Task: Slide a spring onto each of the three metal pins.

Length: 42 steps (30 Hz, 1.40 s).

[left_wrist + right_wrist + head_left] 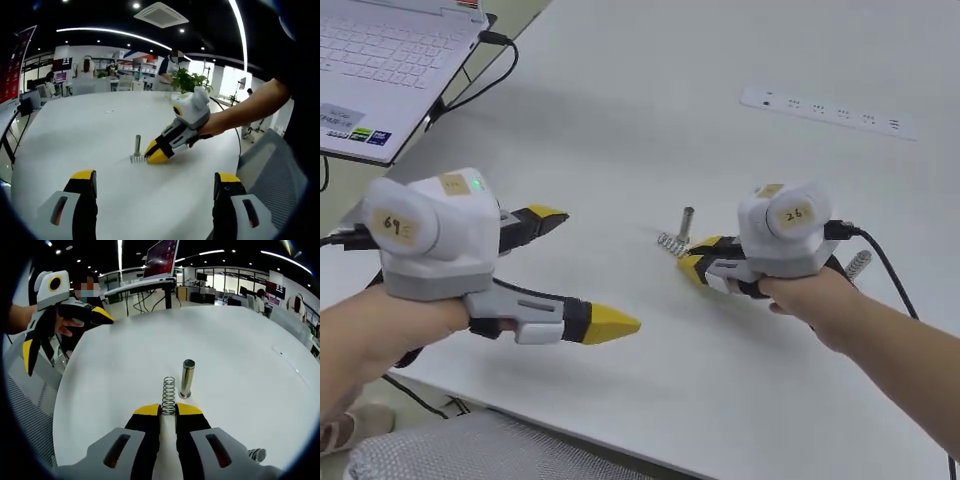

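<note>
The right gripper (168,410) had its yellow-tipped jaws drawn almost together, pinching the near end of a small spring (169,392). The spring stuck straight out from the tips, low over the white table (620,120). It lay just beside a short metal pin (187,377) that stood upright on the table; I could not tell whether the two touched. The spring was not on the pin.

The left gripper (582,268) was held off to the side, well apart from the pin, with its jaws spread wide and nothing between them.

Close behind the hand on the right gripper lay another small ribbed metal piece (858,263), too hidden to make out. A laptop (380,60) sat at the far left corner, and a white power strip (830,112) lay towards the back.
</note>
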Available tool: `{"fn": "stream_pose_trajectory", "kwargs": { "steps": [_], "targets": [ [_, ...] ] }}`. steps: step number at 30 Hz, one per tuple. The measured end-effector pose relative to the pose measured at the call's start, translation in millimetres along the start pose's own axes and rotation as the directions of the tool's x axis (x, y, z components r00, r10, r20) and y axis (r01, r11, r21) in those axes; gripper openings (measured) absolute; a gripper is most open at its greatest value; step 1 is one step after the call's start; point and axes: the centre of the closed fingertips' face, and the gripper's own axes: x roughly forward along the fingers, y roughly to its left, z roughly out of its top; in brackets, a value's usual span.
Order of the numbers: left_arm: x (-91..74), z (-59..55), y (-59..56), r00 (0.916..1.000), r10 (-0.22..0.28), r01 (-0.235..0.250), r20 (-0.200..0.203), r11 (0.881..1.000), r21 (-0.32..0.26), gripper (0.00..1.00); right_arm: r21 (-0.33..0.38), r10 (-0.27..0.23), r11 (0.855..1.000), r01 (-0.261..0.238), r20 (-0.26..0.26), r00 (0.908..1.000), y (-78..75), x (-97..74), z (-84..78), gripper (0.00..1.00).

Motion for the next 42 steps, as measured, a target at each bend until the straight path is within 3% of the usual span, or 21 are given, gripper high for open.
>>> {"fn": "stream_pose_trajectory", "kwargs": {
  "steps": [4,7,15,29,42],
  "targets": [
    [0.2,-0.7,-0.5,1.0,-0.002,0.002,-0.003,1.0,-0.001,0.95,-0.026,-0.001,1.0,0.001,0.001,1.0,0.8,0.4,0.5,0.09],
    [1.0,-1.0,-0.6,1.0,-0.004,0.004,-0.006,1.0,0.001,0.95,-0.021,0.028,0.999,-0.028,-0.006,0.9996,4.9,-0.1,0.4,0.08],
    [9.2,1.8,-4.7,0.9998,-0.018,0.018,-0.009,1.0,0.004,0.94,-0.056,0.054,0.997,-0.053,0.016,0.9984,10.5,-17.9,9.1,0.08],
    [28.9,14.2,-20.3,0.997,-0.077,0.077,0.001,0.997,0.03,0.92,-0.105,0.078,0.992,-0.074,0.038,0.9962,12.2,-77.0,9.9,0.08],
    [41.0,16.2,-40.9,0.9869,-0.159,0.161,-0.023,0.985,0.057,0.83,-0.194,0.138,0.972,-0.132,0.016,0.9903,31.7,-114.1,-1.2,0.08]
  ]
}}
